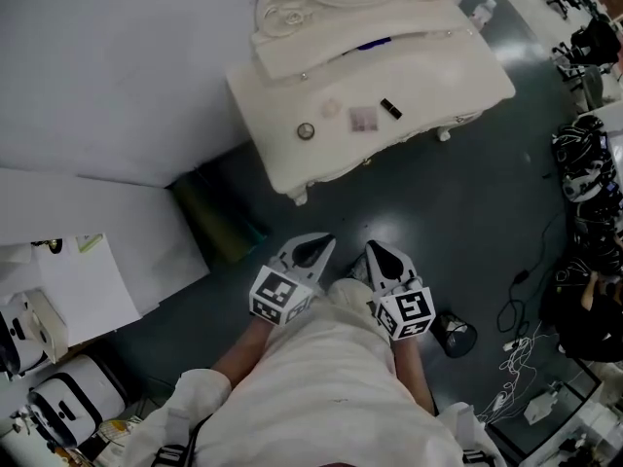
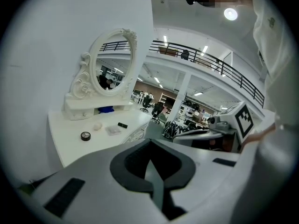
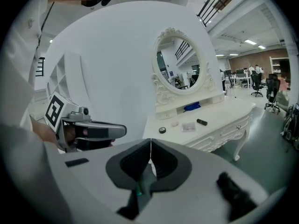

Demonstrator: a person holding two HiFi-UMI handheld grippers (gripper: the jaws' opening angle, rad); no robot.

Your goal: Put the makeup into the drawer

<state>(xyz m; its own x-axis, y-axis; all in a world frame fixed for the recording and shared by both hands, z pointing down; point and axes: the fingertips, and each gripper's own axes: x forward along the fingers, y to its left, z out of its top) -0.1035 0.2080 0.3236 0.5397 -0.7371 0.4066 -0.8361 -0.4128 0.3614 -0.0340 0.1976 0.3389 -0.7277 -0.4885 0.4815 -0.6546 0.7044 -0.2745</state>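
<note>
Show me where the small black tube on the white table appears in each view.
Head view: tube, upper middle, below the mirror.
Left gripper view: tube, left of centre, below the mirror.
Right gripper view: tube, right of centre, below the mirror.
Shared landmark: the oval mirror.

Left claw (image 1: 314,249) and right claw (image 1: 380,253) are pointing forward, slightly downward, side by side — both closed, empty.
</note>
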